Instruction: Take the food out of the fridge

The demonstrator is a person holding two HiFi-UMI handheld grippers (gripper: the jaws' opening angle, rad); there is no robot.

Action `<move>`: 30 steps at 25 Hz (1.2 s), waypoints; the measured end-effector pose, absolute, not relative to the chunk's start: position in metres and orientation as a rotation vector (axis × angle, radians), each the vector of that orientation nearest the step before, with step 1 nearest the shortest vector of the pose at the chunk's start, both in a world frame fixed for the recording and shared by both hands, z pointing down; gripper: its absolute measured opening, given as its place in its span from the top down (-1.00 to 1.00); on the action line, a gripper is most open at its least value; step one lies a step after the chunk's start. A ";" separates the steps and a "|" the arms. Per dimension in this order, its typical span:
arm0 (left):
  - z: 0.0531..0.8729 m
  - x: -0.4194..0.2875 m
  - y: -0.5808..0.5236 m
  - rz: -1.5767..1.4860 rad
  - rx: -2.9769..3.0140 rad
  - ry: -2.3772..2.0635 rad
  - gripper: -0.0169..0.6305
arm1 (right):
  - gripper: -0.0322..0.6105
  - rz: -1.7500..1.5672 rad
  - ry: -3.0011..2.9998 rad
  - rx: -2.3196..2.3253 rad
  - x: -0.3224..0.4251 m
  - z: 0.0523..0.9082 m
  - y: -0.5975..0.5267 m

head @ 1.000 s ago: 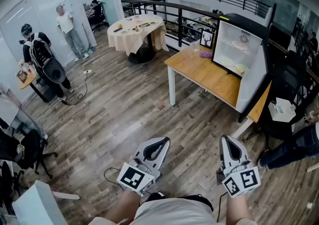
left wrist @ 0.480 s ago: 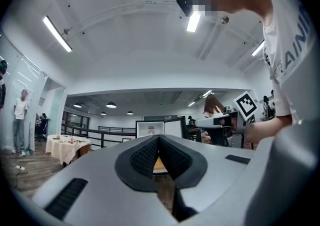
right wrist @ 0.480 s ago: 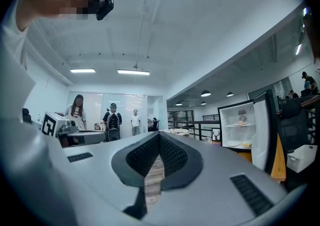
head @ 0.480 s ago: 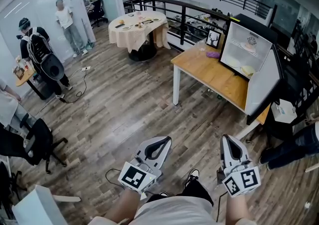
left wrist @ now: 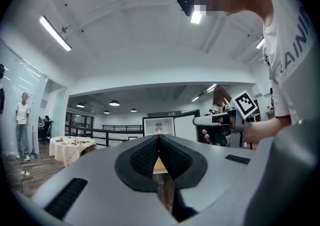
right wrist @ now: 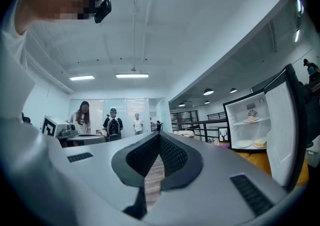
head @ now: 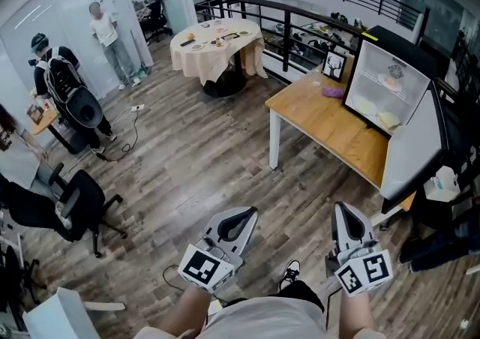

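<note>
A small black fridge (head: 390,86) stands open on the wooden table (head: 330,131) at the upper right, its door (head: 416,154) swung toward me. Food on a plate (head: 391,81) sits on the upper shelf. A plate (head: 365,107) and a yellowish food item (head: 388,120) lie on the lower one. Both grippers are low over the floor, far short of the table. My left gripper (head: 238,219) is shut and holds nothing. The right gripper (head: 343,214) is shut and empty too. The right gripper view shows the fridge (right wrist: 250,125) and its food (right wrist: 252,118) to the right.
A round table with a cloth (head: 217,41) stands at the back by a black railing (head: 300,19). People (head: 64,82) stand at the left. A black office chair (head: 71,206) is at the left. A picture frame (head: 334,66) and a purple thing (head: 334,92) sit beside the fridge.
The table and fridge have slid to the right in the head view, and an office chair has come into view at the left. Both grippers keep their place and stay shut.
</note>
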State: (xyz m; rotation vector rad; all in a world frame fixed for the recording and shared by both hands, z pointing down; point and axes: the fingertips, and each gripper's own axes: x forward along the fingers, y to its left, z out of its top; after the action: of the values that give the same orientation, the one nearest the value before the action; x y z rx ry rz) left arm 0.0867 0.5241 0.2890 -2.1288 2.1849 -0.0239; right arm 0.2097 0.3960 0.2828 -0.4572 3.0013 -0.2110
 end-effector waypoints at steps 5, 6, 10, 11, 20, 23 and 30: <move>0.285 0.070 0.462 -0.029 -2.123 2.202 0.92 | 0.84 -0.214 3.002 -0.449 0.191 0.281 0.333; 0.284 0.069 0.448 -0.031 -2.124 2.199 0.92 | 0.84 -0.217 3.002 -0.455 0.189 0.281 0.319; 0.284 0.060 0.394 -0.043 -2.126 2.203 0.92 | 0.84 -0.234 3.001 -0.474 0.183 0.285 0.264; 0.284 0.058 0.381 -0.048 -2.128 2.203 0.92 | 0.84 -0.241 3.001 -0.478 0.182 0.286 0.251; 0.291 0.051 0.280 -0.070 -2.158 2.192 0.92 | 0.84 -0.286 3.005 -0.475 0.170 0.303 0.160; 0.294 0.049 0.251 -0.082 -2.179 2.171 0.92 | 0.84 -0.294 2.999 -0.493 0.169 0.307 0.136; 0.294 0.044 0.186 -0.067 -2.278 2.061 0.92 | 0.84 -0.270 2.977 -0.625 0.175 0.306 0.086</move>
State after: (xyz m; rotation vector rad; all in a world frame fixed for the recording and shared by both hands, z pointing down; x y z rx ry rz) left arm 0.0440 0.1861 0.2939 -2.2782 2.0609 -0.0673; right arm 0.1748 0.0857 0.3062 -0.6253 2.9770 -0.2704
